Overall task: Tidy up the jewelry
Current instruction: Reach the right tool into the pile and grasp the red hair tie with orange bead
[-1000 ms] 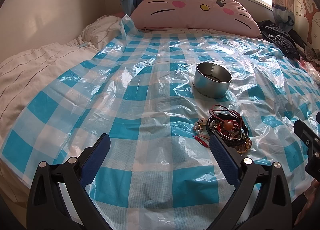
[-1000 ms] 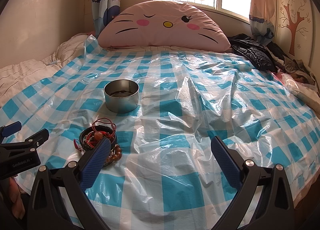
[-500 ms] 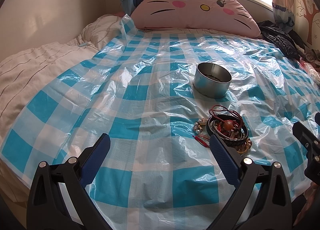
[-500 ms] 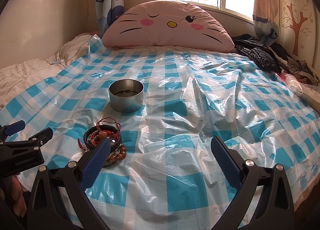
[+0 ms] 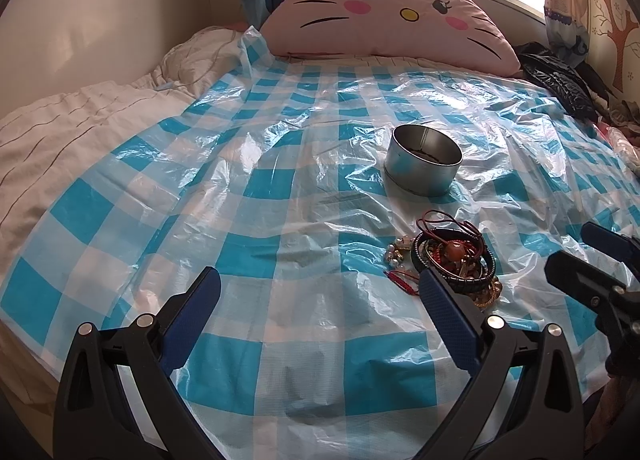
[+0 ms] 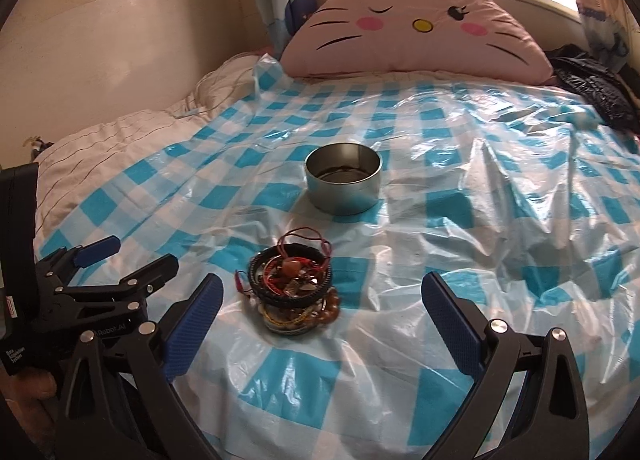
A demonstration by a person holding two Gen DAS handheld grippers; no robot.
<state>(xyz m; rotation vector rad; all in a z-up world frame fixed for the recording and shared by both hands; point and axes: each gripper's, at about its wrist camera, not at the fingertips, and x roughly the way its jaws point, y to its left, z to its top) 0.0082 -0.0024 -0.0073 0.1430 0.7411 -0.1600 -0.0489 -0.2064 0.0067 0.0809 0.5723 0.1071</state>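
Both your claws are spread wide and gripping nothing. The left gripper [image 5: 316, 292] hangs over bare sheet, with its right-hand finger just in front of the jewelry pile [image 5: 452, 256], covering the near edge of it. The right gripper [image 6: 320, 296] has the same pile [image 6: 294, 284] sitting between its fingers, closer to the left one, but not touching either as far as I can see.

The pile's a black bangle stuffed with red cord and beads, with brown and gold beaded stuff under it. Just past it stands a round metal tin [image 6: 343, 183], open on top, with something dark at the bottom that I can't make out.

It's all on a crinkly blue-and-white checked plastic sheet [image 6: 460, 252] spread over a bed. There's a pink cat-face cushion [image 6: 416, 27] at the head, a bright window behind, and a black jacket [image 6: 596, 93] off right, cut off by the frame.
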